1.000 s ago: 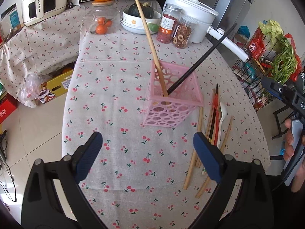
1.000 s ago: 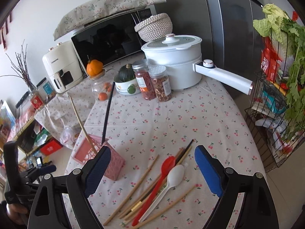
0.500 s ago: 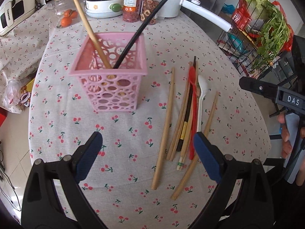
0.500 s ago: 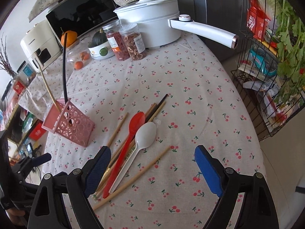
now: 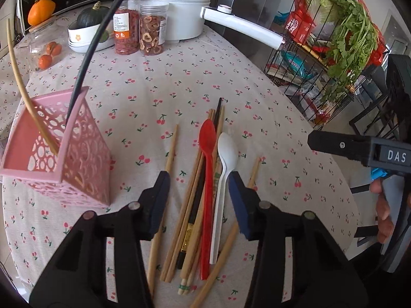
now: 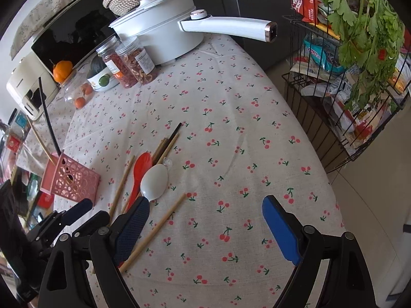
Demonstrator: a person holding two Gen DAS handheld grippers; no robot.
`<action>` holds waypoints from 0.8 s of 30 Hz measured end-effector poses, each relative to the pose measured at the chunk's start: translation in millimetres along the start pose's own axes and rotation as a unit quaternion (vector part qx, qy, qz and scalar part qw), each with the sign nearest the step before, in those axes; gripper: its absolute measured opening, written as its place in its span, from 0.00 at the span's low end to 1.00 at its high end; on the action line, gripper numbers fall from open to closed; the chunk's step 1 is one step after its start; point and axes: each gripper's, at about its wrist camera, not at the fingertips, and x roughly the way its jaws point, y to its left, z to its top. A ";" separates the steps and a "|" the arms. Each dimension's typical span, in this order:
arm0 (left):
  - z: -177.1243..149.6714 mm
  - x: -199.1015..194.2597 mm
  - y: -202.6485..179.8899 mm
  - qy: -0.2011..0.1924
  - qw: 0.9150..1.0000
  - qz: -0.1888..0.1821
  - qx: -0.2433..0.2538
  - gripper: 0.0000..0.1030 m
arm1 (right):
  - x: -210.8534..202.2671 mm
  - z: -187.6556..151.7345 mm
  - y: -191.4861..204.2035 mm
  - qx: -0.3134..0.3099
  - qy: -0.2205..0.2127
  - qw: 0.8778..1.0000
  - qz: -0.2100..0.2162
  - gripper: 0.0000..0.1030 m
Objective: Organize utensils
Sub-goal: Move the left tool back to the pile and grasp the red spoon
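Note:
A pile of wooden chopsticks [image 5: 190, 205], a red spoon [image 5: 207, 133] and a white spoon [image 5: 227, 148] lies on the cherry-print tablecloth. My left gripper [image 5: 199, 182] hovers just over the pile. Its jaws are closing with the spoon handles and several chopsticks between them, the pads not touching any. To the left stands a pink basket [image 5: 84, 159] that holds one wooden and one black chopstick [image 5: 87, 51]. My right gripper [image 6: 205, 205] stands open over bare cloth, right of the white spoon [image 6: 155, 179], with a stray chopstick [image 6: 164, 218] by its left finger.
At the back of the table stand a white pot [image 5: 179, 5] with a long handle [image 5: 244, 25], two jars [image 5: 151, 33] and a bowl [image 5: 84, 38] with a squash. A wire rack [image 6: 334, 107] of greens and packets stands off the table's right edge.
My left gripper has swung from the pink basket to over the utensil pile, come lower, and its jaws have narrowed. The right gripper has dropped closer to the table.

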 end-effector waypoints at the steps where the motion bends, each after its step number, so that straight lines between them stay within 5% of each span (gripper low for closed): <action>1: 2.6 5.8 -1.5 0.001 1.000 0.001 -0.001 0.44 | 0.5 1.4 -3.7 0.008 0.002 1.000 0.005 0.88; 14: 32.3 57.3 -9.1 0.010 0.999 -0.001 -0.035 0.30 | 0.2 14.9 -34.0 0.077 0.010 0.996 0.030 0.88; 17: 35.6 66.4 -4.1 0.024 0.998 -0.009 -0.052 0.12 | 0.7 15.3 -34.1 0.079 0.012 0.996 0.034 0.88; 24: 30.9 43.7 -8.0 0.004 0.999 -0.008 -0.036 0.04 | 9.0 15.8 -32.1 0.078 0.022 0.996 0.027 0.88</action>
